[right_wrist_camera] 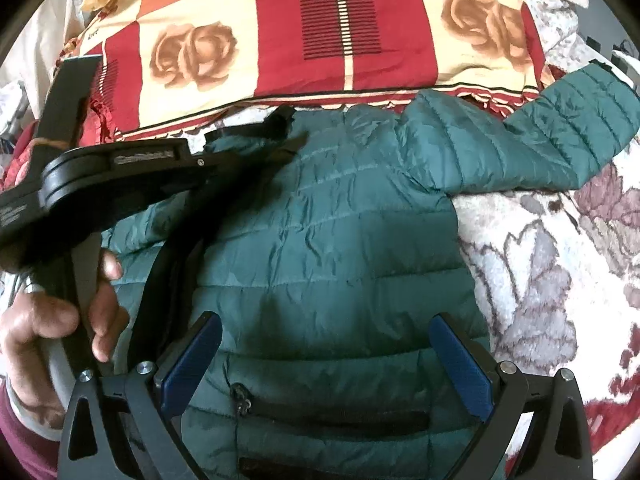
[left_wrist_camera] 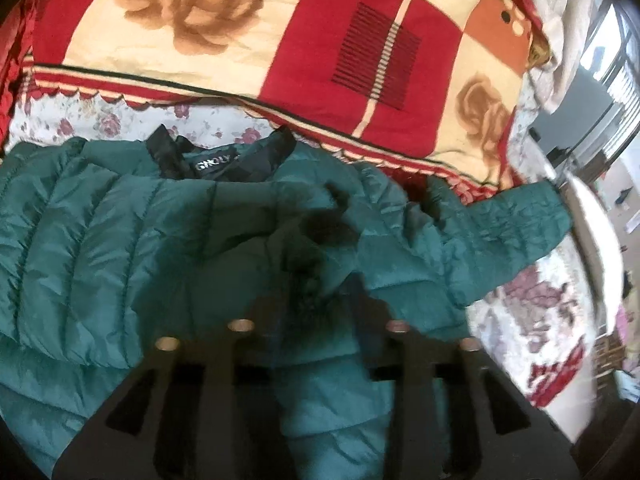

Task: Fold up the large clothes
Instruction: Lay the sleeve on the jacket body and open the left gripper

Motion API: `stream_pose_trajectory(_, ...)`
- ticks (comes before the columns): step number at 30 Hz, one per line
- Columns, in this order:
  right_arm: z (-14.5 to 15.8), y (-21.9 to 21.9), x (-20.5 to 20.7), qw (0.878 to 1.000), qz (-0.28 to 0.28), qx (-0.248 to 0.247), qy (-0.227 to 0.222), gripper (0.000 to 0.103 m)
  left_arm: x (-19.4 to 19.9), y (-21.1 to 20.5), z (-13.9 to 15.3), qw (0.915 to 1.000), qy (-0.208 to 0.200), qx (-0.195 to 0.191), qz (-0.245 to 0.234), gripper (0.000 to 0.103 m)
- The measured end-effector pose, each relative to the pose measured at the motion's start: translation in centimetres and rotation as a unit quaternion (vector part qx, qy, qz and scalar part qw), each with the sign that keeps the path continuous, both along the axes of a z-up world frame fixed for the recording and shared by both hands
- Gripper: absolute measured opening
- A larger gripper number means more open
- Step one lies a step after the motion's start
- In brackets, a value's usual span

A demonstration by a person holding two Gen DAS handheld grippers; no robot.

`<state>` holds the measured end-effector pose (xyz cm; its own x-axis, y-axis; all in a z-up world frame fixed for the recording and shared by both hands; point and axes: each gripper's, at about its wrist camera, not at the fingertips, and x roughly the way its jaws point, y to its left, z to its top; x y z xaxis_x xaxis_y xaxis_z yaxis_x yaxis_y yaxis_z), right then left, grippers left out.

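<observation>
Right wrist view: green jacket point(right_wrist_camera: 340, 240) spread on a bed.
Right hand-held gripper point(right_wrist_camera: 326, 364) stands wide, its blue pads point(right_wrist_camera: 460, 364) empty above the jacket's lower front near a zipped pocket point(right_wrist_camera: 332, 414). Left hand-held gripper point(left_wrist_camera: 316, 280), gripped by a hand point(right_wrist_camera: 60, 320), is over the jacket's collar side, partly parted, nothing visibly clamped. One sleeve point(right_wrist_camera: 560, 136) reaches away from the jacket toward the red-and-cream blanket point(right_wrist_camera: 340, 24). Under the jacket lies a floral bedspread point(right_wrist_camera: 560, 264).

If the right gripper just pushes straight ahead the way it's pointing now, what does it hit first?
Most likely the green puffer jacket: the right gripper stands open, angled down at its quilted body just above the zip pocket. Depth is hard to judge, but nothing else lies between.
</observation>
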<state>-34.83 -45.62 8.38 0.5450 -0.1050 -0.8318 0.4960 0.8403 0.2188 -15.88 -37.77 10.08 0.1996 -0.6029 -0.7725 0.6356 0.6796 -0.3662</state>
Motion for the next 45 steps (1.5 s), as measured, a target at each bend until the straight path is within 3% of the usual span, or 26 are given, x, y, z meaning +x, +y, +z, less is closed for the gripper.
stream_pose_trajectory(2, -0.2, -0.1, 0.1, 1.000, -0.004, 0.000, 0.003, 0.103, -0.2, 0.5, 0.5, 0.9999, -0.003, -0.015, 0.008, 0.065)
stream_pose_trajectory(7, -0.2, -0.6, 0.4, 1.000, -0.013, -0.007, 0.010, 0.103, 0.4, 2.0, 1.7, 0.9987, 0.020, -0.045, 0.014, 0.065)
stream_pose_trajectory(12, 0.0, -0.6, 0.8, 1.000, -0.012, -0.013, 0.013, 0.103, 0.8, 5.2, 3.6, 0.9972, 0.016, -0.065, 0.032, 0.065)
stream_pose_trajectory(18, 0.7, 0.0, 1.9, 1.000, 0.001, -0.002, -0.002, 0.103, 1.5, 10.3, 4.6, 0.9978, -0.021, -0.026, 0.057, 0.065)
stream_pose_trajectory(24, 1.7, 0.1, 4.8, 0.999, 0.017, 0.031, -0.034, 0.103, 4.0, 16.7, 4.0, 0.9901, -0.057, 0.025, 0.126, 0.065)
stream_pose_trajectory(33, -0.8, -1.0, 12.6, 0.994, 0.021, 0.106, -0.030, 0.101, 8.4, 24.3, 0.3, 0.9715, -0.026, 0.047, 0.231, 0.065)
stream_pose_trajectory(34, -1.2, -1.0, 13.5, 0.993, 0.025, 0.111, -0.027, 0.097, 8.6, 24.6, -0.1, 0.9705, -0.022, 0.051, 0.235, 0.065)
stream_pose_trajectory(36, -1.9, -1.0, 14.5, 0.993, 0.025, 0.118, -0.016, 0.070, 8.9, 25.0, -0.8, 0.9691, -0.015, 0.053, 0.240, 0.065)
stream_pose_trajectory(41, -2.1, -0.8, 15.4, 0.996, 0.031, 0.081, -0.017, 0.028, 9.4, 25.6, -1.5, 0.9666, -0.006, 0.051, 0.251, 0.065)
stream_pose_trajectory(42, -1.8, -0.7, 15.3, 0.997, 0.036, 0.065, -0.019, 0.021, 9.4, 25.6, -1.5, 0.9664, -0.006, 0.051, 0.252, 0.065)
stream_pose_trajectory(45, -0.5, -0.9, 14.6, 0.998, 0.042, 0.038, -0.034, 0.016, 9.4, 25.2, -1.2, 0.9665, -0.010, 0.054, 0.251, 0.065)
